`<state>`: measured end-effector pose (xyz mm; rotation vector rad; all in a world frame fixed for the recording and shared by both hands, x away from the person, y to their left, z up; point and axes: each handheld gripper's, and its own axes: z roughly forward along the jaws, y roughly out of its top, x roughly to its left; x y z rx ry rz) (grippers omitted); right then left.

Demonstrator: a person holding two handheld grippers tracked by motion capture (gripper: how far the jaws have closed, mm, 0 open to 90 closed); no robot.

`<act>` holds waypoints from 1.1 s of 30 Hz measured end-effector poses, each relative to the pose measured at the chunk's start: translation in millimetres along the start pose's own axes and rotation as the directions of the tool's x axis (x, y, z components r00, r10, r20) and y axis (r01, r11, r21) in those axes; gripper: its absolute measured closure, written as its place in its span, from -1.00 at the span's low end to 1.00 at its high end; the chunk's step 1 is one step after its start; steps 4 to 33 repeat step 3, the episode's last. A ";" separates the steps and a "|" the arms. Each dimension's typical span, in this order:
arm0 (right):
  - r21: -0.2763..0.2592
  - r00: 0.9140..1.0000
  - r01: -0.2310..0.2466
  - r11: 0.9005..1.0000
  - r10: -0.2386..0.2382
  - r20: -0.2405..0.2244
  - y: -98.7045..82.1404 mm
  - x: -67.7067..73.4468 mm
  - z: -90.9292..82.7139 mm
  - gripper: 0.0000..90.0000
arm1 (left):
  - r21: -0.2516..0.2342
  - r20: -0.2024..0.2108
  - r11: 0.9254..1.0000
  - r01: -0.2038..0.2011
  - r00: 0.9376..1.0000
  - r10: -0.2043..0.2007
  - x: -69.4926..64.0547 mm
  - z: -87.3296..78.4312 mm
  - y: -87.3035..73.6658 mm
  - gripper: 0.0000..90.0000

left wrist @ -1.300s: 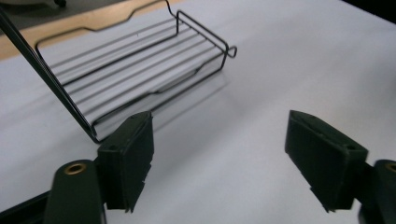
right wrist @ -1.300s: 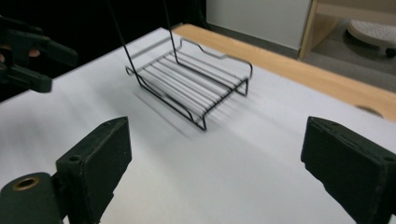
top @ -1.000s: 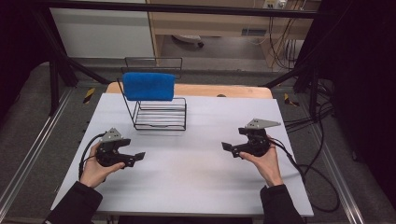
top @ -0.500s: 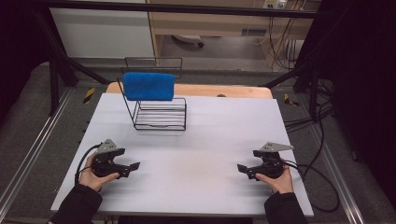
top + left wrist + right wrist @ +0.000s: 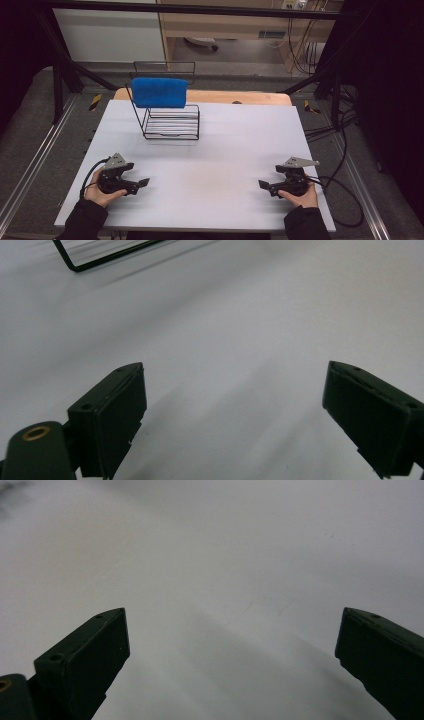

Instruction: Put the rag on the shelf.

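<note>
A blue towel (image 5: 159, 92) hangs over the top bar of a black wire rack (image 5: 170, 122) at the back left of the white table (image 5: 215, 150). My left gripper (image 5: 141, 183) rests low near the table's front left, held in a hand, jaws wide apart over bare table; in the left gripper view (image 5: 235, 415) nothing lies between them, and a corner of the rack (image 5: 100, 257) shows at the top. My right gripper (image 5: 264, 186) sits near the front right, open too, with empty table between its jaws in the right gripper view (image 5: 232, 655).
A wooden board edge (image 5: 240, 97) runs along the table's back. Cables (image 5: 345, 190) trail off the right side. Metal rails (image 5: 30, 165) flank the table on the floor.
Both grippers have drawn back toward the table's front edge and apart, the right one furthest. The towel and rack have not moved.
</note>
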<state>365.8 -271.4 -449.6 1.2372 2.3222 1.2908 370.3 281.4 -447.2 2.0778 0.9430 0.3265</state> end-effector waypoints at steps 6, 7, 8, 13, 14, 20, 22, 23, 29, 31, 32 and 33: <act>0.004 1.000 -0.001 1.000 0.001 0.001 -0.2 0.1 -0.3 -0.97 | 0.004 -0.004 1.000 -0.003 1.000 0.003 -0.3 0.5 -0.3 -0.77; 0.004 1.000 -0.001 1.000 0.001 0.001 -0.2 0.1 -0.3 -0.97 | 0.004 -0.004 1.000 -0.003 1.000 0.003 -0.3 0.5 -0.3 -0.77; 0.004 1.000 -0.001 1.000 0.001 0.001 -0.2 0.1 -0.3 -0.97 | 0.004 -0.004 1.000 -0.003 1.000 0.003 -0.3 0.5 -0.3 -0.77; 0.004 1.000 -0.001 1.000 0.001 0.001 -0.2 0.1 -0.3 -0.97 | 0.004 -0.004 1.000 -0.003 1.000 0.003 -0.3 0.5 -0.3 -0.77; 0.004 1.000 -0.001 1.000 0.001 0.001 -0.2 0.1 -0.3 -0.97 | 0.004 -0.004 1.000 -0.003 1.000 0.003 -0.3 0.5 -0.3 -0.77; 0.004 1.000 -0.001 1.000 0.001 0.001 -0.2 0.1 -0.3 -0.97 | 0.004 -0.004 1.000 -0.003 1.000 0.003 -0.3 0.5 -0.3 -0.77; 0.004 1.000 -0.001 1.000 0.001 0.001 -0.2 0.1 -0.3 -0.97 | 0.004 -0.004 1.000 -0.003 1.000 0.003 -0.3 0.5 -0.3 -0.77; 0.004 1.000 -0.001 1.000 0.001 0.001 -0.2 0.1 -0.3 -0.97 | 0.004 -0.004 1.000 -0.003 1.000 0.003 -0.3 0.5 -0.3 -0.77; 0.004 1.000 -0.001 1.000 0.001 0.001 -0.2 0.1 -0.3 -0.97 | 0.004 -0.004 1.000 -0.003 1.000 0.003 -0.3 0.5 -0.3 -0.77; 0.004 1.000 -0.001 1.000 0.001 0.001 -0.2 0.1 -0.3 -0.97 | 0.004 -0.004 1.000 -0.003 1.000 0.003 -0.3 0.5 -0.3 -0.77; 0.004 1.000 -0.001 1.000 0.001 0.001 -0.2 0.1 -0.3 -0.97 | 0.004 -0.004 1.000 -0.003 1.000 0.003 -0.3 0.5 -0.3 -0.77; 0.004 1.000 -0.001 1.000 0.001 0.001 -0.2 0.1 -0.3 -0.97 | 0.004 -0.004 1.000 -0.003 1.000 0.003 -0.3 0.5 -0.3 -0.77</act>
